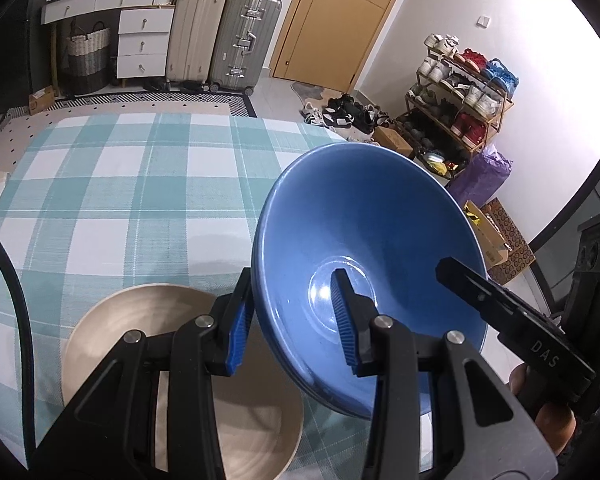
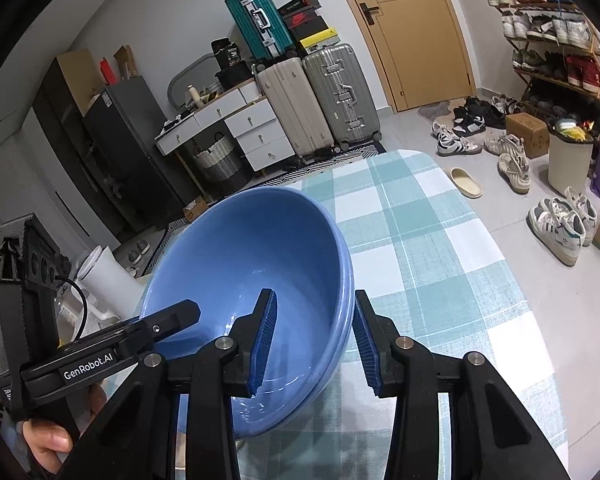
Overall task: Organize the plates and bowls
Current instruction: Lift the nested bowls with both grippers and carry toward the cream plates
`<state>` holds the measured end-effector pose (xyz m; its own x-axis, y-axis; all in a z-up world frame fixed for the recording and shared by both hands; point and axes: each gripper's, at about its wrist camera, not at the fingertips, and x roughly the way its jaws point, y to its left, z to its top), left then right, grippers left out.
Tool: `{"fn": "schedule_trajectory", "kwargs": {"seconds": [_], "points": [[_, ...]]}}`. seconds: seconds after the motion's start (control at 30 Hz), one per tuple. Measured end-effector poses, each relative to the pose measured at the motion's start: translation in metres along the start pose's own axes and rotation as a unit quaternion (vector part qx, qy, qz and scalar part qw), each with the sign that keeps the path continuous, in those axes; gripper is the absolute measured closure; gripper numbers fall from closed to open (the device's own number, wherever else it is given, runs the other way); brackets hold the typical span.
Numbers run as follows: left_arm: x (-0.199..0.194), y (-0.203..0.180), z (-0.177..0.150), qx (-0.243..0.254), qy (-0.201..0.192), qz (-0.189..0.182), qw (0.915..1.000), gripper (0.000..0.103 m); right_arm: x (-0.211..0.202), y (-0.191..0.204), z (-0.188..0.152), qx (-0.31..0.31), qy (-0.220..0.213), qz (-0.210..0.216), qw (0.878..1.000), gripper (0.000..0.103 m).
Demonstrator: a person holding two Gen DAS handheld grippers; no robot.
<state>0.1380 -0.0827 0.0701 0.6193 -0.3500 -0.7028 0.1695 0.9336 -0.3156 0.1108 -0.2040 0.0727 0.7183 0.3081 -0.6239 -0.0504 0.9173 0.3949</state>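
A blue bowl point(image 1: 364, 248) is held tilted above the checked tablecloth point(image 1: 120, 184). It looks like two blue bowls nested, with a double rim at the edge point(image 2: 342, 344). My left gripper point(image 1: 292, 320) straddles the bowl's left rim, one pad inside and one outside. My right gripper point(image 2: 316, 344) straddles the opposite rim in the same way; it also shows in the left wrist view point(image 1: 500, 308). A beige bowl point(image 1: 172, 368) sits on the cloth under my left gripper, beside the blue bowl.
The table's far and right edges drop to a tiled floor with scattered shoes point(image 2: 556, 224). Suitcases point(image 2: 320, 100), a white drawer unit point(image 1: 140, 40) and a shoe rack point(image 1: 456, 96) stand beyond the table.
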Motion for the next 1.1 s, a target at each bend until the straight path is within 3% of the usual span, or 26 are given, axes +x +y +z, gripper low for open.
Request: {"fn": "schedule_trajectory", "kwargs": {"seconds": [0.57, 1.1], "points": [[-0.039, -0.014, -0.018, 0.006, -0.012, 0.001, 0.9999, 0.068, -0.031, 0.022, -0.007, -0.026, -0.011, -0.01, 1.0, 0.063], [-0.098, 0.009, -0.039, -0.009, -0.033, 0.019, 0.9992, 0.068, -0.045, 0.066, -0.021, -0.057, -0.014, 0.01, 0.998, 0.063]]}}
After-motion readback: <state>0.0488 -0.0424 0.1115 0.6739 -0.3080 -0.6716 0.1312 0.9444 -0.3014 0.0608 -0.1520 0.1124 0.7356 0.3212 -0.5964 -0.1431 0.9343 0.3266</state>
